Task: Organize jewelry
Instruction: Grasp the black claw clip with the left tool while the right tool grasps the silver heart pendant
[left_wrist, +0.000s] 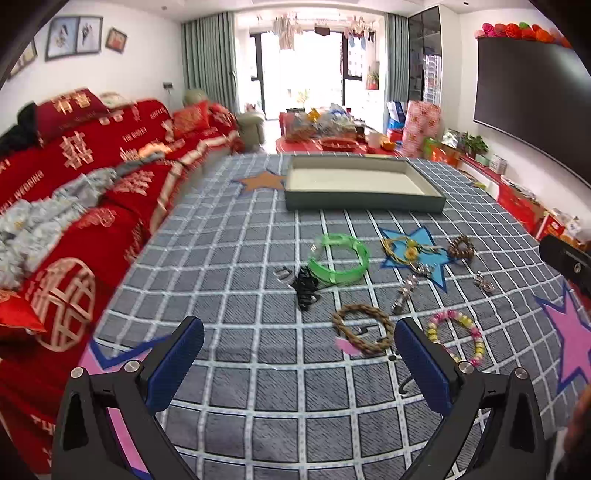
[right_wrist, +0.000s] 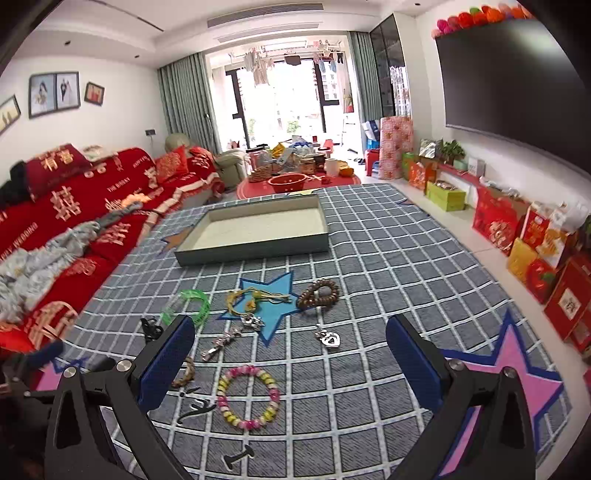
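Both the left claw (left_wrist: 299, 356) and right claw (right_wrist: 290, 354) hung spread and empty over the grey checked table (left_wrist: 240, 258), where a pink-and-yellow beaded bracelet (right_wrist: 248, 397), green plastic bangle (left_wrist: 339, 260) and other jewelry lay scattered near the front edge, apparently awaiting transfer into the empty grey rectangular tray (left_wrist: 364, 203) toward the far edge.

Bright daylight from balcony window (left_wrist: 303, 70), blown out there. Soft faint shadows on checked cloth (left_wrist: 258, 258). Strong fisheye bending, dark vignette corners. Motion blur on red sofa (left_wrist: 74, 177) in left view; right view sharper.
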